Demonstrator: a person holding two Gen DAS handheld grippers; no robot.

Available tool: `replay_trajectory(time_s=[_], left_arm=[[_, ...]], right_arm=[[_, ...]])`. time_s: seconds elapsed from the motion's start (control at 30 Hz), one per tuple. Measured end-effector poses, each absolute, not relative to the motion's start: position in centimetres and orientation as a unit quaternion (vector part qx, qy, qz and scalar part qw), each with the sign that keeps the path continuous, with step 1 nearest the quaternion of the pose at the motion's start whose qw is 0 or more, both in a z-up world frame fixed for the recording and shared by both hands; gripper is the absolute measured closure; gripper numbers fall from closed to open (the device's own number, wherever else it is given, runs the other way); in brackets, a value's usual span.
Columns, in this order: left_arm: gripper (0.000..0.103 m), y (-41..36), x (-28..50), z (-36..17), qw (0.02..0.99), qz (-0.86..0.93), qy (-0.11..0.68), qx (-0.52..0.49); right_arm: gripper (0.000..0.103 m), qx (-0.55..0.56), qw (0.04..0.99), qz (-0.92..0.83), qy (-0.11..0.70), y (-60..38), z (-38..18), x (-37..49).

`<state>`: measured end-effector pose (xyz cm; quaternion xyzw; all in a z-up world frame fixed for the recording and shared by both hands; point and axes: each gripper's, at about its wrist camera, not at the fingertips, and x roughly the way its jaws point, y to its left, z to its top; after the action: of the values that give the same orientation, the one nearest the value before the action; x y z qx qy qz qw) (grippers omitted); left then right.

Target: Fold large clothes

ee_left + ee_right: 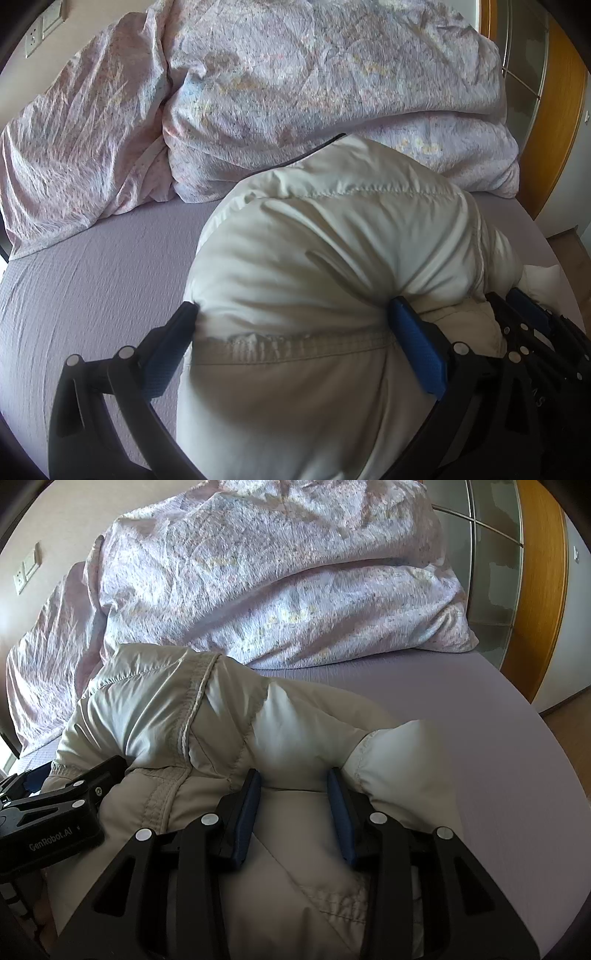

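Observation:
A puffy cream jacket [314, 251] lies bunched on the lilac bed sheet [92, 280]. My left gripper [295, 314] stands wide around a thick roll of it, near a stitched hem. Both blue pads dig into the padding, and creases fan out from the right pad. In the right wrist view the same jacket [166, 709] fills the lower left. There my right gripper [293, 782] pinches a narrower fold, with the fabric bulging beyond its fingertips. The two grippers sit close side by side: the right one [524, 317] shows at the left view's edge, the left one [55, 805] at the right view's edge.
A crumpled floral duvet [314, 92] is heaped behind the jacket, with a matching pillow [74, 147] to its left. Bare sheet [461, 720] stretches right to the bed's edge. A wooden-framed glass door [535, 590] stands beyond, and wall sockets [33, 40] sit upper left.

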<state>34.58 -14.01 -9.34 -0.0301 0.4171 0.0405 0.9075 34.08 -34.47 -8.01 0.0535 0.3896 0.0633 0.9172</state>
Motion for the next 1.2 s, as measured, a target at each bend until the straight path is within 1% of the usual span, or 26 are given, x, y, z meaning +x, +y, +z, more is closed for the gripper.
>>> replay_trajectory(time_s=[0.2, 0.3, 0.37, 0.43, 0.47, 0.5, 0.53, 0.6, 0.73, 0.8, 0.93, 1.07, 1.2], left_arm=[[0.002, -14.0, 34.4, -9.2, 0.909, 0.041, 0.415, -0.026], [0.002, -13.7, 34.1, -8.6, 0.907, 0.036, 0.418, -0.030], [0.002, -13.2, 33.8, -8.1, 0.904, 0.026, 0.424, -0.038], [0.002, -12.0, 33.2, -7.6, 0.901, 0.018, 0.431, -0.051], [0.002, -11.3, 33.0, -7.4, 0.898, 0.019, 0.436, -0.058], [0.002, -10.8, 32.9, -7.2, 0.895, 0.016, 0.441, -0.064], [0.002, -10.0, 32.9, -6.9, 0.891, 0.011, 0.448, -0.074], [0.002, -8.7, 32.9, -6.7, 0.881, -0.005, 0.465, -0.088], [0.002, -6.8, 32.6, -6.8, 0.864, -0.032, 0.490, -0.112], [0.002, -6.4, 32.3, -6.9, 0.860, -0.041, 0.495, -0.114], [0.002, -5.5, 32.1, -7.1, 0.848, -0.062, 0.510, -0.130], [0.002, -4.2, 32.3, -8.1, 0.830, -0.091, 0.526, -0.164], [0.002, -3.3, 32.6, -9.4, 0.813, -0.110, 0.534, -0.204]], right_arm=[[0.064, 0.063, 0.910, 0.063, 0.406, -34.9, -7.2, 34.2], [0.063, 0.105, 0.903, 0.066, 0.412, -36.7, -5.6, 33.5], [0.056, 0.131, 0.899, 0.064, 0.413, -38.3, -4.6, 32.7], [0.035, 0.156, 0.891, 0.063, 0.423, -40.2, -4.0, 32.2], [0.032, 0.165, 0.886, 0.064, 0.429, -40.8, -4.0, 32.1], [0.026, 0.178, 0.878, 0.065, 0.439, -41.6, -4.1, 32.0], [0.023, 0.204, 0.862, 0.070, 0.459, -42.8, -4.5, 32.1], [0.020, 0.245, 0.835, 0.083, 0.485, -43.9, -5.5, 32.3], [0.011, 0.332, 0.768, 0.104, 0.538, -46.1, -8.5, 32.7], [0.010, 0.351, 0.751, 0.116, 0.547, -46.2, -9.1, 32.7], [0.001, 0.355, 0.732, 0.147, 0.562, -45.1, -9.6, 33.3], [0.001, 0.342, 0.716, 0.161, 0.587, -43.4, -10.6, 34.4], [0.001, 0.344, 0.712, 0.158, 0.592, -42.3, -11.2, 34.8]])
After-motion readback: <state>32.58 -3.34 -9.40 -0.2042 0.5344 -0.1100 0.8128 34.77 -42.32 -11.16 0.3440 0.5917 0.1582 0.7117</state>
